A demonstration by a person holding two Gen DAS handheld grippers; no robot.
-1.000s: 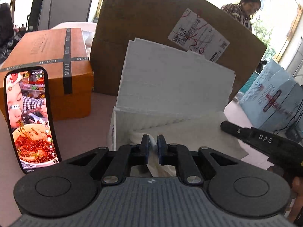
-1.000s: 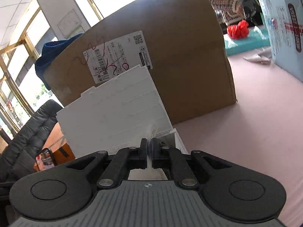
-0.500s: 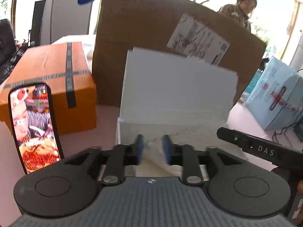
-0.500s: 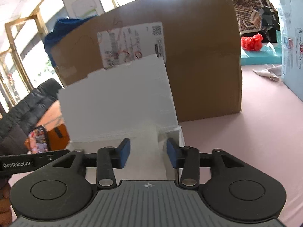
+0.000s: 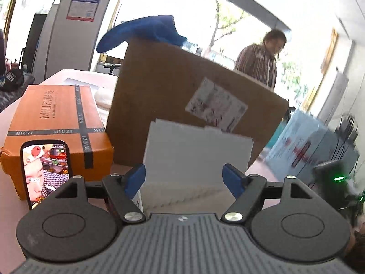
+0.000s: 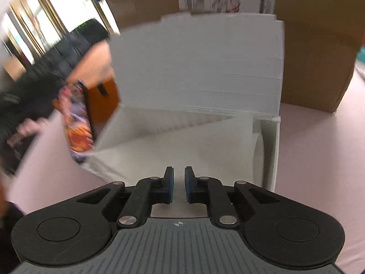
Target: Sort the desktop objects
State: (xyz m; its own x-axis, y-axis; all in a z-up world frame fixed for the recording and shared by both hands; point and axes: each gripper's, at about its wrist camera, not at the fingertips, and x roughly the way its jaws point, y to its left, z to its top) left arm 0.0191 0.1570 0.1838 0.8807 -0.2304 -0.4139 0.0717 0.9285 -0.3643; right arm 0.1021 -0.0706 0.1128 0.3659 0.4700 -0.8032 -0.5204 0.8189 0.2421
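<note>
The left gripper is seen with its blue-padded jaws spread wide apart and nothing held between them. Straight ahead of it, a white corrugated plastic box stands on the pink desk, its lid raised upright and leaning back against a large brown cardboard carton. A white shipping label is stuck on the carton's face, and a blue cloth is draped over its top edge. To the left of the white box, an orange box printed MIUZI is set on the desk, and a smartphone with a lit screen is propped upright in front of it. A light blue bag with a red cross mark is blurred at the right, and a person in a striped shirt is seen behind the carton.

In the right wrist view, the right gripper is held just over the near edge of the open white box, its jaws drawn nearly together with a narrow gap between them; nothing is seen clamped there. A sheet of white paper lies inside the box, slanted across its interior, with a curled edge at the right wall. The raised lid fills the middle of this view. The smartphone and the orange box are smeared by motion blur at the left.
</note>
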